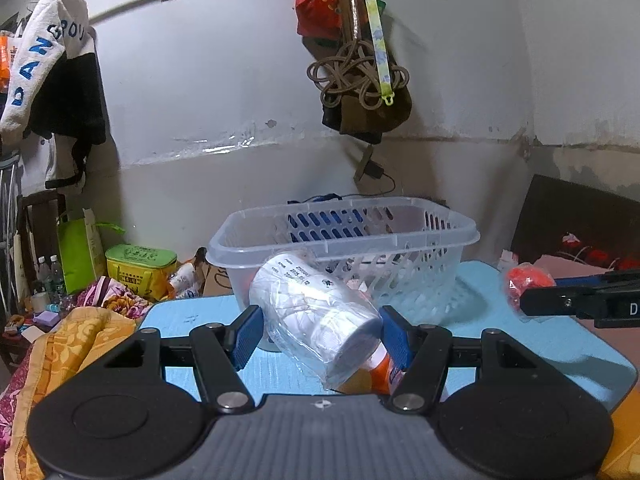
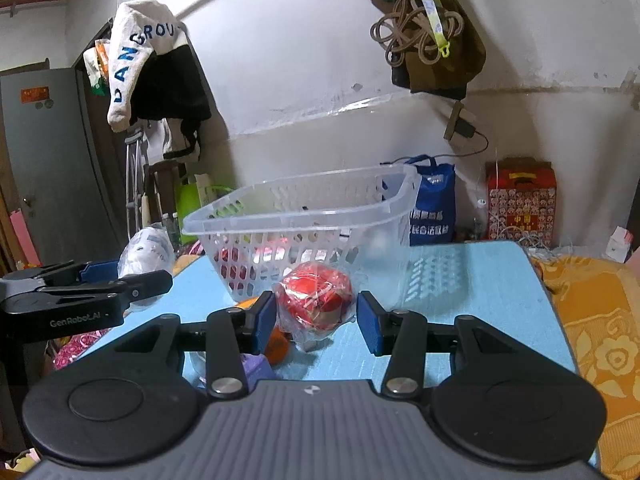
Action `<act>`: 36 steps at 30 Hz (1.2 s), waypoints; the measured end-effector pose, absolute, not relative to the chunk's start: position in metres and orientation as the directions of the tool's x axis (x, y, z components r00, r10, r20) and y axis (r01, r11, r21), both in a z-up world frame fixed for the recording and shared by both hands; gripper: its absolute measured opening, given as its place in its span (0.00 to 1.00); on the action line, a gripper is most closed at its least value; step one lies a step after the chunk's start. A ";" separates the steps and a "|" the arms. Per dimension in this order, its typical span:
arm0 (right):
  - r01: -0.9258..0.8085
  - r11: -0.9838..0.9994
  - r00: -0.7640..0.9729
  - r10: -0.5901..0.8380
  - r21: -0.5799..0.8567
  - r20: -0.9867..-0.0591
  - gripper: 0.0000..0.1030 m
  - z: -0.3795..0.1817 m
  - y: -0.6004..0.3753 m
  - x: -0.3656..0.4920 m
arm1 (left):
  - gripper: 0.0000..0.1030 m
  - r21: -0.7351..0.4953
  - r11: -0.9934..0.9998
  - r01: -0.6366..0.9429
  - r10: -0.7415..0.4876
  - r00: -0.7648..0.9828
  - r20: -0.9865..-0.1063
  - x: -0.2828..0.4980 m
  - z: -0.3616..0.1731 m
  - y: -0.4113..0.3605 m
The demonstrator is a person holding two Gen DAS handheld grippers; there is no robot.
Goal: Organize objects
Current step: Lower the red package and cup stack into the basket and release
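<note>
A clear plastic basket [image 1: 400, 236] stands on the blue table [image 1: 540, 344]; it also shows in the right wrist view [image 2: 304, 216]. My left gripper [image 1: 320, 334] is shut on a white roll wrapped in clear plastic [image 1: 316, 308], held above the table just before the basket; the roll also shows in the right wrist view [image 2: 146, 250]. My right gripper [image 2: 317, 320] is around a red object in clear wrap [image 2: 316, 300]; the left pad touches it, the right pad stands slightly apart. The red object also shows in the left wrist view [image 1: 528, 286].
An orange and white item [image 1: 380, 376] lies on the table under the roll. An orange piece [image 2: 276, 344] and a purple piece [image 2: 256, 368] lie by my right gripper. Yellow floral cloth [image 2: 600, 340] flanks the table. A blue bag [image 2: 434, 204] and red box [image 2: 520, 200] stand behind.
</note>
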State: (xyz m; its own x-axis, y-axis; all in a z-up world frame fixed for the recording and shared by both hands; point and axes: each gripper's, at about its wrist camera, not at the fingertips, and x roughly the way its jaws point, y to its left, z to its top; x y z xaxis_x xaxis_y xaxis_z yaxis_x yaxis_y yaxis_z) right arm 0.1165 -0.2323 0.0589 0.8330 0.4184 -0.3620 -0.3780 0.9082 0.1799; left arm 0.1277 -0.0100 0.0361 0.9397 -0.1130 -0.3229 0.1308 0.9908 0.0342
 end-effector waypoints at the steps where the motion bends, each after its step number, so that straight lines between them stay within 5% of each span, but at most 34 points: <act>1: -0.377 0.909 0.836 0.417 0.180 -0.356 0.47 0.060 -0.233 0.116 | 0.65 0.032 0.991 0.129 -0.112 0.941 -0.319 0.127 0.037 -0.009; 24: -0.380 0.902 0.862 0.426 0.206 -0.274 0.47 0.090 -0.235 0.127 | 0.65 -0.042 0.989 0.140 -0.146 0.954 -0.263 0.130 0.065 0.004; 36: -0.363 0.923 0.881 0.385 0.128 -0.275 0.47 0.114 -0.203 0.221 | 0.64 -0.122 0.983 0.138 -0.169 0.939 -0.301 0.230 0.102 -0.001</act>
